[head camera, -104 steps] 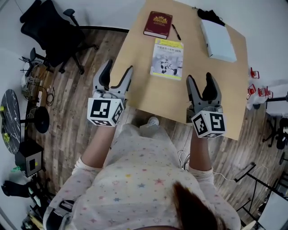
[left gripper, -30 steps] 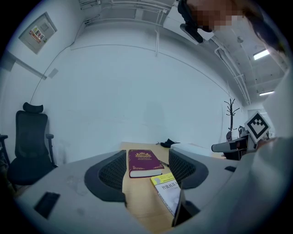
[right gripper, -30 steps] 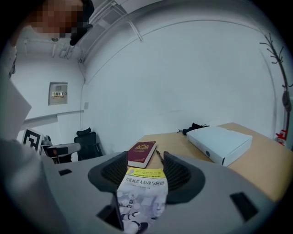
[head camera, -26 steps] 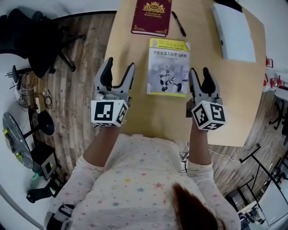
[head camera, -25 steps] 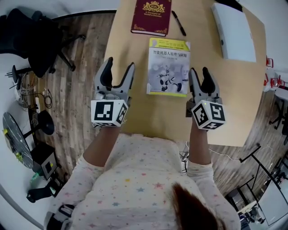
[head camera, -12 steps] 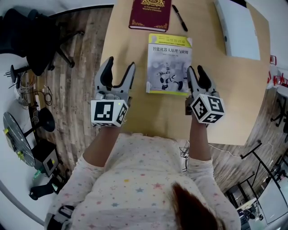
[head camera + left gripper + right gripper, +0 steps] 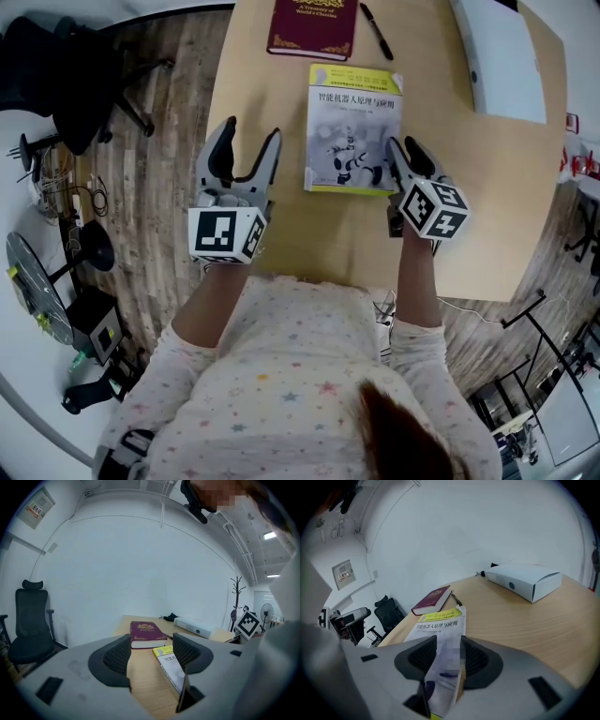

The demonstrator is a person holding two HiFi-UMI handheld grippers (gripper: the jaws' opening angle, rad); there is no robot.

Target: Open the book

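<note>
Now | my right gripper (image 7: 404, 152) clamped on the right cover edge of the book (image 7: 351, 127) | book lies on the table (image 7: 281, 220) | my left gripper (image 7: 251, 134) spread wide, empty, just left of it.

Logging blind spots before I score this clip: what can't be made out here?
- Whether the right gripper holds only the yellow book's cover or pages too: a blurred patch covers that spot in the right gripper view, and the gripper itself hides it in the head view.
- Maroon book and white box: far ends cut off by the head view's top edge.
</note>
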